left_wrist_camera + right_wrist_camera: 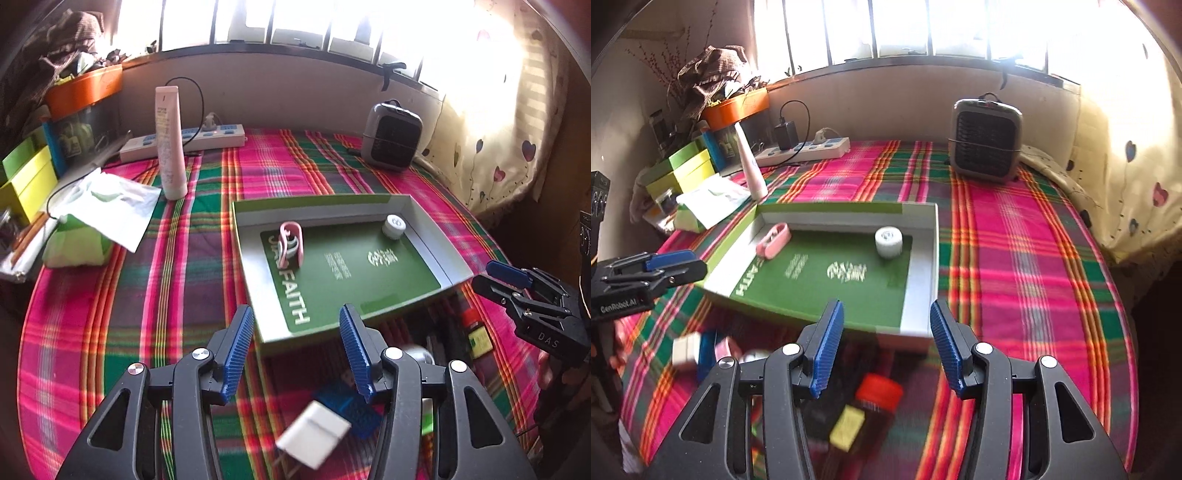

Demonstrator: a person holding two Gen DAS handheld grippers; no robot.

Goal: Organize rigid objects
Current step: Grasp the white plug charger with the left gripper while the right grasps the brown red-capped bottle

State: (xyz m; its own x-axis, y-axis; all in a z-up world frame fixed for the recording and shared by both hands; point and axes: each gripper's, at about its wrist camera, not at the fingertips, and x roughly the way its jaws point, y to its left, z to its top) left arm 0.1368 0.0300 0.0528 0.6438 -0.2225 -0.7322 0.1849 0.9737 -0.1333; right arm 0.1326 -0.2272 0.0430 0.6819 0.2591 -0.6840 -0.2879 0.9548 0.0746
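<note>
Plaid tablecloth (110,295), green tray (369,291) skewed — both hand-held grippers (295,354) (886,350) apart, empty.

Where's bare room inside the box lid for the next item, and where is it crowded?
Free: the green box lid floor between the pink clip at its left and the white cap at its right. Crowded: the cloth just in front, around the red-capped bottle and white block.

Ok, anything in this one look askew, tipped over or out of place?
Yes. The green tray sits skewed to the cloth's stripes, holding only a pink clip and a white cap. A red-capped bottle lies on its side in front of it, outside, beside a white block.
</note>
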